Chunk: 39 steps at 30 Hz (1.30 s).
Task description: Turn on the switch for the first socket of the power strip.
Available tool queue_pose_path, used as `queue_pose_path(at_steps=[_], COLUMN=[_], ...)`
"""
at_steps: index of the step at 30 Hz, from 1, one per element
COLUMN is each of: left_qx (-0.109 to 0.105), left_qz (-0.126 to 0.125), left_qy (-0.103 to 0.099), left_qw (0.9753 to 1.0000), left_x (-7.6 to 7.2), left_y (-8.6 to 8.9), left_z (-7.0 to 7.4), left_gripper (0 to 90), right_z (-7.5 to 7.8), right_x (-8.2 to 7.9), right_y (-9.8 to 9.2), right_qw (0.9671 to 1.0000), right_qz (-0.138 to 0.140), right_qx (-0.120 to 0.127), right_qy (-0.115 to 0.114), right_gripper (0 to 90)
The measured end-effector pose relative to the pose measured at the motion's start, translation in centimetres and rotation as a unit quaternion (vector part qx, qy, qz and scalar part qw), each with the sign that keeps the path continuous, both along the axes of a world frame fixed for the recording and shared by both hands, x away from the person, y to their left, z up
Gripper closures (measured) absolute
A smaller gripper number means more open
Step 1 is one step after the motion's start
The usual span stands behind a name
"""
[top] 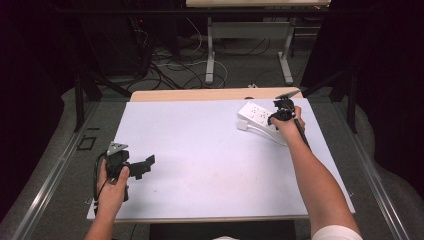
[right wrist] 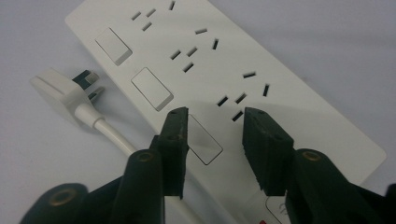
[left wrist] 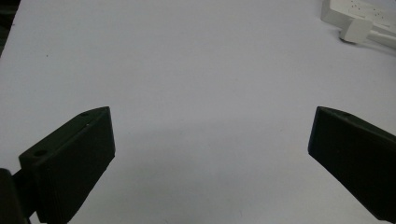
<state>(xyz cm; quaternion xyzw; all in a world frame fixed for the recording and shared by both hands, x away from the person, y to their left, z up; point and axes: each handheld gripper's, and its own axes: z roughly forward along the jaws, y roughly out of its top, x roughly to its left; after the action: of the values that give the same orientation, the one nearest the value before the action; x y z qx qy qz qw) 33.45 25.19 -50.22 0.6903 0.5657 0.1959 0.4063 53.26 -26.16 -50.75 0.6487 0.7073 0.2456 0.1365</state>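
My right gripper (right wrist: 215,122), jaws narrowly parted, hovers over the power strip's (right wrist: 280,93) rocker switch (right wrist: 204,139); my left gripper (left wrist: 210,140) gapes wide over bare table (left wrist: 187,56).

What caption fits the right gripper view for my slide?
Right gripper, jaws slightly apart, over a white power strip beside its plug.

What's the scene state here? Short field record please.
surface: white table top
main item: white power strip, far right of the table
plug: white plug on its cable, lying unplugged beside the strip
right gripper: over the strip near a rocker switch, jaws slightly apart, gripping nothing
left gripper: near left of the table, jaws wide open, nothing between them
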Motion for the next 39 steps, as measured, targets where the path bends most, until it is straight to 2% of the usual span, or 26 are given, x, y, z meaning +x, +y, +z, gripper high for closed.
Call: queue_pose_path(at_steps=[1, 3, 6, 11, 18, 22, 25, 26, 30, 31, 33, 35, 39], left_qx=[0.0, 0.001, 0.0, 0.0, 0.002, 0.002, 0.001, 0.0, 0.001, 0.001, 0.0, 0.002, 0.001], left_qz=[0.0, 0.0, 0.0, 0.002, 0.002, 0.002, 0.002, 0.003, 0.004, 0.004, 0.004, 0.003, 0.002], left_qy=[0.0, 0.001, 0.001, -0.002, -0.003, -0.002, -0.003, -0.003, -0.002, -0.002, -0.004, -0.003, -0.004], left_qw=[1.0, 1.0, 1.0, 1.0, 1.0, 1.0, 1.0, 1.0, 1.0, 1.0, 1.0, 1.0, 1.0], left_x=[0.0, 0.0, 0.0, 0.0, 0.0, 0.0, -0.1, -0.1, -0.1, -0.1, -0.1, -0.1, -0.1], left_y=[0.0, 0.0, 0.1, 0.0, 0.1, 0.1, 0.1, 0.2, 0.2, 0.2, 0.2, 0.2, 0.2], left_z=[0.0, -0.1, -0.1, 0.0, 0.0, 0.1, 0.1, 0.1, 0.1, 0.1, 0.1, 0.1, 0.2], left_gripper=[0.7, 0.7, 0.7, 0.7, 0.7, 0.7, 0.7, 0.6, 0.7, 0.7, 0.7, 0.7, 0.7], right_z=[0.0, 0.0, 0.0, 0.2, 0.6, 0.8, 1.0, 1.1, 1.4, 1.6, 1.8, 2.3, 2.7], right_x=[0.0, 0.0, 0.0, -0.1, -0.3, -0.5, -0.8, -0.9, -1.3, -1.6, -1.8, -2.3, -2.8], right_y=[0.0, 0.0, 0.1, 0.0, -0.4, -0.5, -0.4, -0.4, -0.3, -0.2, -0.1, 0.0, 0.0], right_qw=[1.0, 0.9999, 0.9997, 0.9993, 0.9993, 0.9988, 0.9986, 0.9983, 0.9971, 0.9964, 0.9955, 0.996, 0.994], right_qz=[0.0, 0.007, 0.008, 0.014, 0.029, 0.038, 0.043, 0.051, 0.067, 0.068, 0.073, 0.076, 0.092], right_qx=[-0.002, -0.006, -0.01, -0.019, -0.009, -0.006, -0.013, -0.008, -0.01, -0.016, -0.019, 0.004, 0.0], right_qy=[-0.005, -0.009, -0.019, -0.03, -0.023, -0.029, -0.029, -0.025, -0.033, -0.049, -0.057, -0.048, -0.06], right_gripper=[50.6, 43.7, 37.7, 35.6, 37.3, 36.6, 33.2, 33.2, 27.4, 21.2, 19.9, 17.6, 15.3])
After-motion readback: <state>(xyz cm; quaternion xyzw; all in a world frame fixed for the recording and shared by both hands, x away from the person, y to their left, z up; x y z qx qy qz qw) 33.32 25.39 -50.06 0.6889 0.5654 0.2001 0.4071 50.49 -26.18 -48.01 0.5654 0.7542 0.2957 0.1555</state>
